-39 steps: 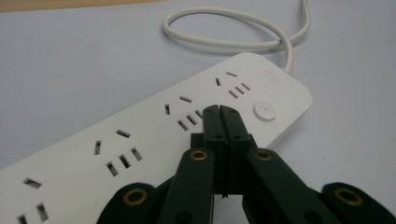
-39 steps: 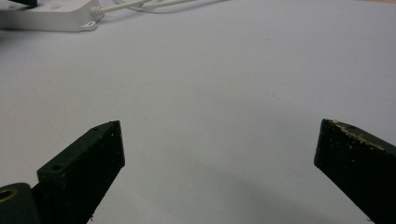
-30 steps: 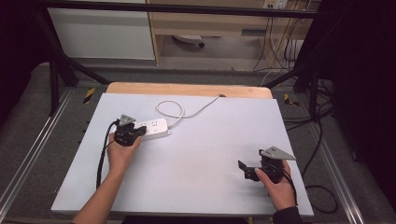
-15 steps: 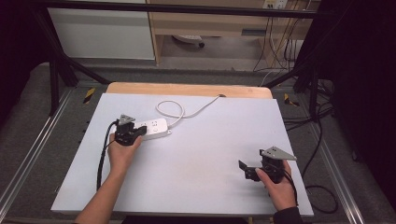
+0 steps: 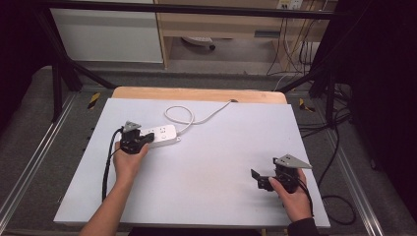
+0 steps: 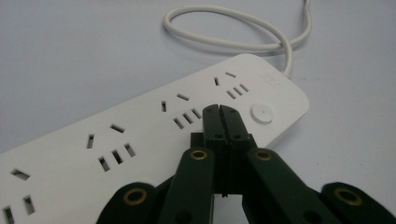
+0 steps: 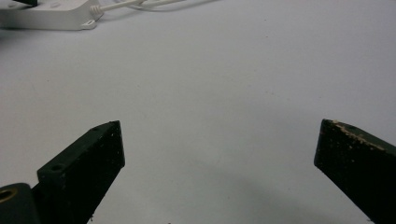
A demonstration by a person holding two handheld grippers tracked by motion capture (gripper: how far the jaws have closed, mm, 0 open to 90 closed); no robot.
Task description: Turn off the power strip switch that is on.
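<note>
Left tool [image 6: 219, 109]: jaws pinched together, nothing between them, tip over the white plastic power strip [image 6: 154, 140] beside its round button [image 6: 261, 113], looks lined up to press.
Right tool [image 7: 219, 154]: jaws wide apart, idling over bare worktop [image 7: 224, 84], strip far ahead.

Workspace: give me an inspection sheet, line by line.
Surface: white table top, wooden strip at the far edge.
Job's things: white power strip, sockets free of plugs, round button by the cord end.
Clutter: nothing seen.
Grippers: left hand-held gripper shut, tips over the strip beside the button; right hand-held gripper open, holding nothing.
Cables: strip's white cord looped, running to the far edge.
Surroundings: grey floor, dark frame, cabinets behind.
</note>
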